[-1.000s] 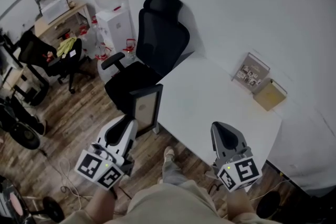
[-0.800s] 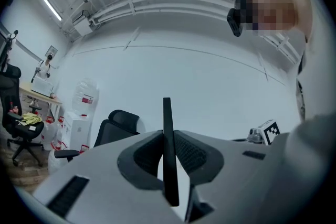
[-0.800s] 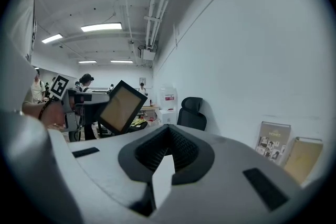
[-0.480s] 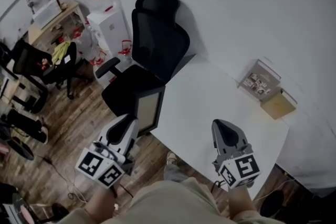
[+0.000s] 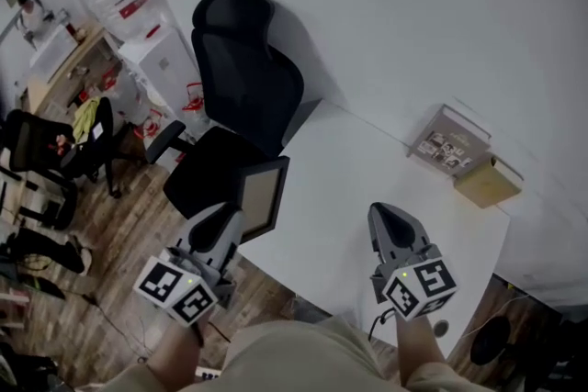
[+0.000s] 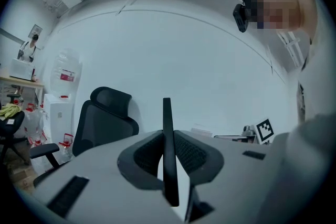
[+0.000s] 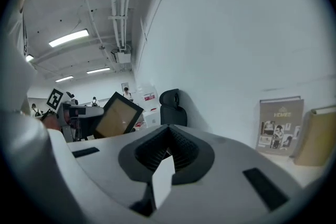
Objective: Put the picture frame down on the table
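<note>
The picture frame (image 5: 262, 196) has a black rim and a tan panel. It is held upright in the air at the near left edge of the white table (image 5: 358, 165). My left gripper (image 5: 228, 223) is shut on the frame's lower rim. In the left gripper view the frame (image 6: 167, 139) shows edge-on, clamped between the jaws of that left gripper (image 6: 168, 162). My right gripper (image 5: 383, 218) hovers over the table's near side, shut with nothing in it. In the right gripper view the jaws of my right gripper (image 7: 168, 136) meet, and the frame (image 7: 119, 115) shows at the left.
A photo book (image 5: 446, 139) stands against the wall at the table's far right, with a tan box (image 5: 488, 182) beside it. A black office chair (image 5: 241, 92) stands by the table's left end. Water dispensers (image 5: 152, 50) and desks lie further left on the wooden floor.
Both grippers have drawn closer to the table. The frame, still in the left gripper, went from beside the table's corner to overlapping its near left edge. The right gripper stays shut.
</note>
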`<state>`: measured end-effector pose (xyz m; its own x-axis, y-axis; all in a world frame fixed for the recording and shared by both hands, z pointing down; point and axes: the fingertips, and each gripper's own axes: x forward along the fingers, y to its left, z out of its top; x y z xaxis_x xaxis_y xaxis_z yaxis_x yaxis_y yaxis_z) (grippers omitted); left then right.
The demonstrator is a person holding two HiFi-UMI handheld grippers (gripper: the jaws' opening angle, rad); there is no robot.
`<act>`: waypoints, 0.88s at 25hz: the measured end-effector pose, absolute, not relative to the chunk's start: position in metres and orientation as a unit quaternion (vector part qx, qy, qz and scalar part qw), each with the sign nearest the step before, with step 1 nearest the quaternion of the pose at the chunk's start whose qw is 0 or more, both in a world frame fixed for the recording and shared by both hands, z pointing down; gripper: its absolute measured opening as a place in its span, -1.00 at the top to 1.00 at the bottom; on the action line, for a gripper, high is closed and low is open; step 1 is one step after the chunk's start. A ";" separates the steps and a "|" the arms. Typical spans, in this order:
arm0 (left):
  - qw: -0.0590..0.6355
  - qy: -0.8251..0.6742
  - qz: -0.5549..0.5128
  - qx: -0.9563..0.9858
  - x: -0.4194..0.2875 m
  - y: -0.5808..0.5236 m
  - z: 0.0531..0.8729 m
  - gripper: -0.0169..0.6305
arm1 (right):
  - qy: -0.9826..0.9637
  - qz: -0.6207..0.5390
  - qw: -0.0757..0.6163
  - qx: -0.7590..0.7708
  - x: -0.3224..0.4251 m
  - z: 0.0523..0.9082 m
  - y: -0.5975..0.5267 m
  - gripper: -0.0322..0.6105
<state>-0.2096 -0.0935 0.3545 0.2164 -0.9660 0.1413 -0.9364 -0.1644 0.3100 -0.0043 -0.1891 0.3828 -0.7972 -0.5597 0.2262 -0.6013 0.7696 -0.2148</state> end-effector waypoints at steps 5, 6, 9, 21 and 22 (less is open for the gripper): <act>0.173 -0.613 -0.035 0.770 -0.208 -0.133 0.361 0.70 | -0.931 0.155 0.064 0.325 0.000 0.387 -0.219 0.83; 0.176 -0.610 -0.030 0.772 -0.207 -0.139 0.363 0.70 | -0.929 0.159 0.062 0.328 0.002 0.387 -0.222 0.83; 0.181 -0.601 -0.010 0.778 -0.206 -0.157 0.372 0.70 | -0.925 0.163 0.060 0.337 0.005 0.390 -0.231 0.83; 0.216 -0.527 0.025 0.822 -0.216 -0.227 0.409 0.70 | -0.895 0.187 0.078 0.397 -0.004 0.416 -0.251 0.83; 0.220 -0.519 0.027 0.825 -0.217 -0.233 0.412 0.70 | -0.892 0.190 0.080 0.402 -0.007 0.419 -0.251 0.83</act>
<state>-0.2174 -0.2326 0.4125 0.4592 -0.8456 0.2723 -0.8691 -0.3641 0.3349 -0.0066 -0.2513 0.4185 -0.6646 -0.6863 0.2956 -0.7471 0.6049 -0.2754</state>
